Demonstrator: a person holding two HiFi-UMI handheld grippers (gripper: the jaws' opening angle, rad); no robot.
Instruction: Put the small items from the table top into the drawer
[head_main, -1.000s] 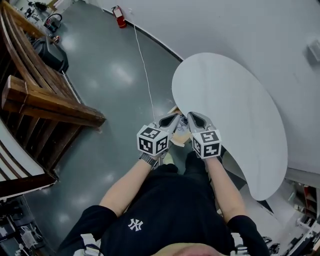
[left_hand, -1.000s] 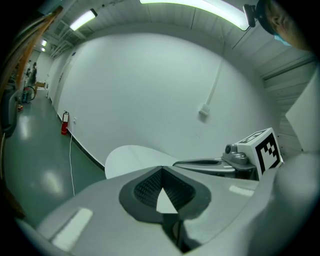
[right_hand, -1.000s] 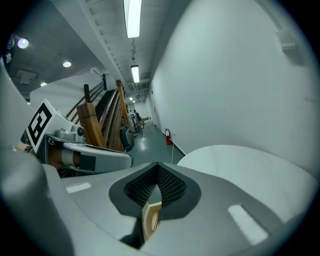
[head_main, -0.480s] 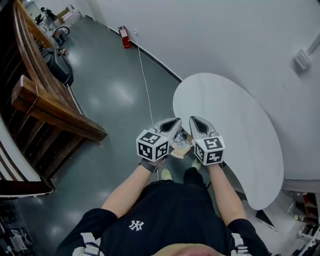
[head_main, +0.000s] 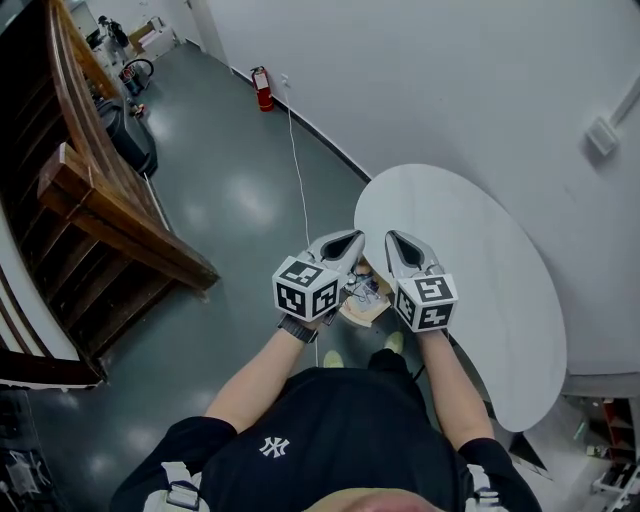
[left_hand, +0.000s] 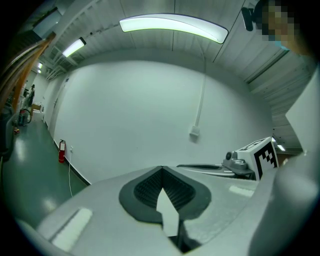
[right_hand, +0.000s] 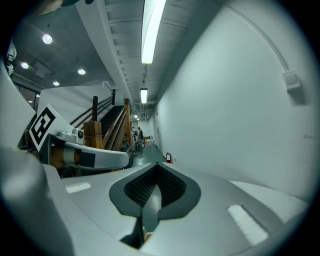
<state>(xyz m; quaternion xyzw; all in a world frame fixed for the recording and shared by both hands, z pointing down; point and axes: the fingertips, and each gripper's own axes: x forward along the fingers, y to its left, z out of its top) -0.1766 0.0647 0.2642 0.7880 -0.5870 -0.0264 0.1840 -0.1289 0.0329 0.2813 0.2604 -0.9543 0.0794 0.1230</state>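
wooden drawer (head_main: 373, 314) below holds a jumble of small items (head_main: 362, 291).

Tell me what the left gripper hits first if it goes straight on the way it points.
Probably the plain white wall, straight ahead in its own view. The left gripper seems to pass above the round white table top, though depth is unclear.

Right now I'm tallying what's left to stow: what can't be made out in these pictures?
- Contents of the wooden drawer: in the head view they are tiny and partly covered by the left gripper and right gripper.
- Table top: neither gripper view shows it; both look past shut jaws at wall and ceiling.
- Rest of the drawer: hidden in the head view beneath the grippers.
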